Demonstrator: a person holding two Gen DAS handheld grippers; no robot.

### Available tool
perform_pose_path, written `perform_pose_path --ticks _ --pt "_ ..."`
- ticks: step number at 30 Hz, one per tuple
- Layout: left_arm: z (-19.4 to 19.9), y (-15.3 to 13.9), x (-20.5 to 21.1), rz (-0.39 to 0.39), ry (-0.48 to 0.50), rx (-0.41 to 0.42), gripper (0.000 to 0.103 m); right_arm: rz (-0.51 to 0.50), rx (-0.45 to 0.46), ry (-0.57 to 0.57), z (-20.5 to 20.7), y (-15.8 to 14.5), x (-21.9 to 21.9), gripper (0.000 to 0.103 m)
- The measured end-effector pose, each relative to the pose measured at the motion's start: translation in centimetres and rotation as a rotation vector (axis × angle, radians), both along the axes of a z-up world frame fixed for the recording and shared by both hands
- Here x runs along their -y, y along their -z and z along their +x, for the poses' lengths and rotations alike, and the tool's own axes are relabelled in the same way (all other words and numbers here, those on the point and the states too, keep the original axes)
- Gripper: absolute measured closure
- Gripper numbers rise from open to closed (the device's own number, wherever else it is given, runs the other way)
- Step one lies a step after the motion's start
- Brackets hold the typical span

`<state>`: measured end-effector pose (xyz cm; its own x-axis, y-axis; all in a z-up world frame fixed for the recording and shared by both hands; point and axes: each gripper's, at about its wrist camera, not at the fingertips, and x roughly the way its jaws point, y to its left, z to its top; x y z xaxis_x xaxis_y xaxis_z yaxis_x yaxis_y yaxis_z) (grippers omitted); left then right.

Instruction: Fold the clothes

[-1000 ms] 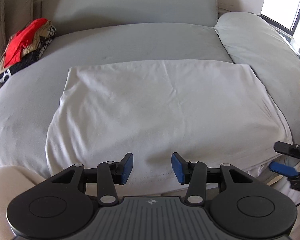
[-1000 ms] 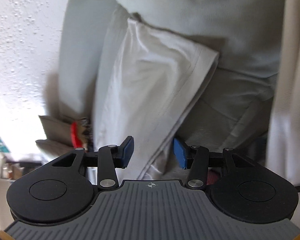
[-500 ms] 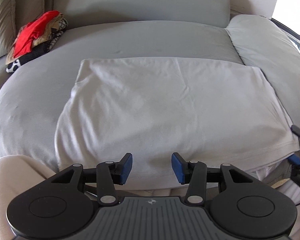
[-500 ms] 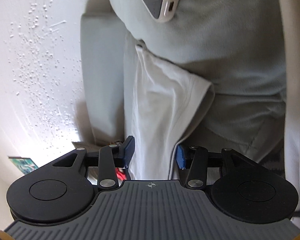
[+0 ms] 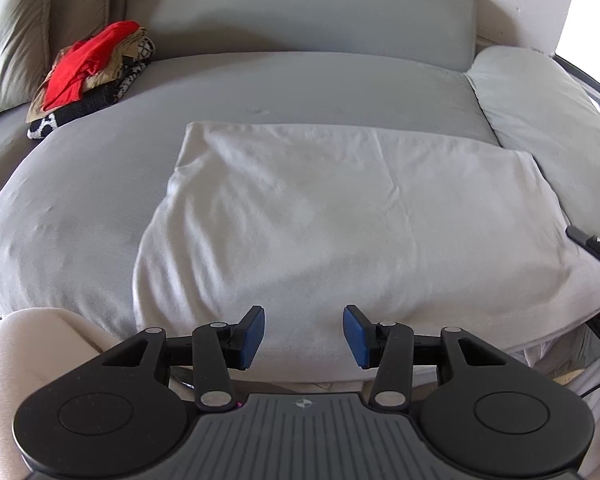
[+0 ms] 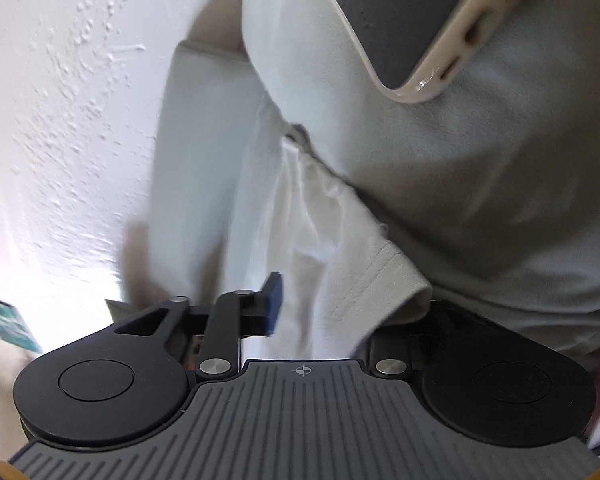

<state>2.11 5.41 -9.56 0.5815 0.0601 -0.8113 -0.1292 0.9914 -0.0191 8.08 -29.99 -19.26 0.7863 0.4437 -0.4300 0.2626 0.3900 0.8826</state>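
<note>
White folded garment [image 5: 340,216] lay flat on the grey sofa seat [image 5: 80,200], near edge hanging over the front. Left gripper [image 5: 303,336] hovered just off that near edge, jaws partly open, nothing between the blue pads [image 5: 252,336]. Right gripper [image 6: 320,312] sat at the garment's right corner with the hemmed cloth [image 6: 332,280] between the jaws. One pad was visible, the other hidden under the fabric; jaws read as clamped on it. Phone in a beige case [image 6: 420,20] lay on the side cushion. Pile of red and patterned clothes [image 5: 88,76] sat far left.
</note>
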Motion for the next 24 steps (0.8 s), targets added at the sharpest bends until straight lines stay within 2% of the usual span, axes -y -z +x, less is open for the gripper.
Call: perform_pose_path --ticks 4,10,13,17,21,24 --pt "-0.3 -0.6 -1.4 -0.026 -0.024 0.015 0.058 -0.117 -0.038 -0.007 0.1 -1.4 -0.5 0.101" --pt "-1.6 -2.1 -4.8 -0.095 -0.088 0.044 0.057 -0.500 -0.123 -0.054 2.1 -6.2 -4.5 0.101" --pt "-2.6 -3.0 -6.9 -0.137 -0.130 0.079 0.055 -0.731 -0.133 -0.098 2.4 -8.2 -7.4 0.101" --pt "-3.9 -4.2 -9.6 -0.178 -0.179 0.129 0.053 -0.994 -0.051 -0.175 3.0 -11.4 -12.5 0.101" --pt "-4.8 -5.1 -11.9 -0.203 -0.243 0.174 0.053 -1.138 0.099 -0.261 2.9 -14.2 -18.6 0.100" --pt "-5.6 -5.4 -13.4 -0.207 -0.292 0.192 0.052 -1.198 0.224 -0.368 2.4 -14.9 -23.5 0.100"
